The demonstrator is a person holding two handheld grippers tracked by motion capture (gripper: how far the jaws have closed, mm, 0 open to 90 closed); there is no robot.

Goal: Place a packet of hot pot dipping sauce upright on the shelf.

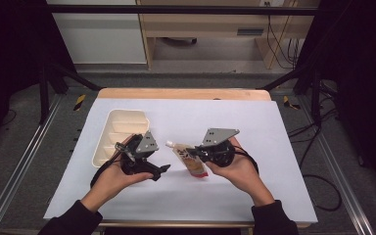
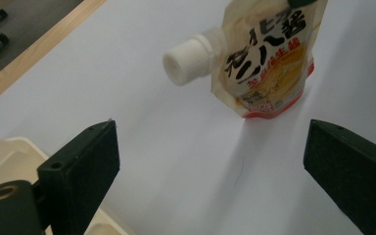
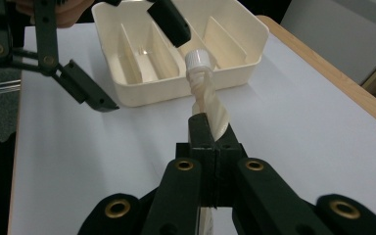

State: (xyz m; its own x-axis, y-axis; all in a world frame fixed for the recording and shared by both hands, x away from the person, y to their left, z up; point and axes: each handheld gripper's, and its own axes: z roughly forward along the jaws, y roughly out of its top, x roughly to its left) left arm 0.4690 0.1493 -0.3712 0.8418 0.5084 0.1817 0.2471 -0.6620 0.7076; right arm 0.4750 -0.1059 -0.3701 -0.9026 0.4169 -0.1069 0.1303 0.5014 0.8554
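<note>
White tabletop (image 1: 274, 147): right gripper (image 3: 208, 128) fingers clenched on spouted pouch (image 2: 267, 58); left gripper (image 2: 210, 161) fingers spread wide, released.

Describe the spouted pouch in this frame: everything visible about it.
The pouch is a soft, glossy, cream-coloured sachet with bold black characters, a yellow picture and a red band along its bottom edge. A white ribbed screw cap closes a spout at one top corner. It is lifted off the white table cover, tilted, pinched by its edge in the shut right gripper, cap pointing towards the divided cream tray. The open left gripper faces it without touching.
</note>
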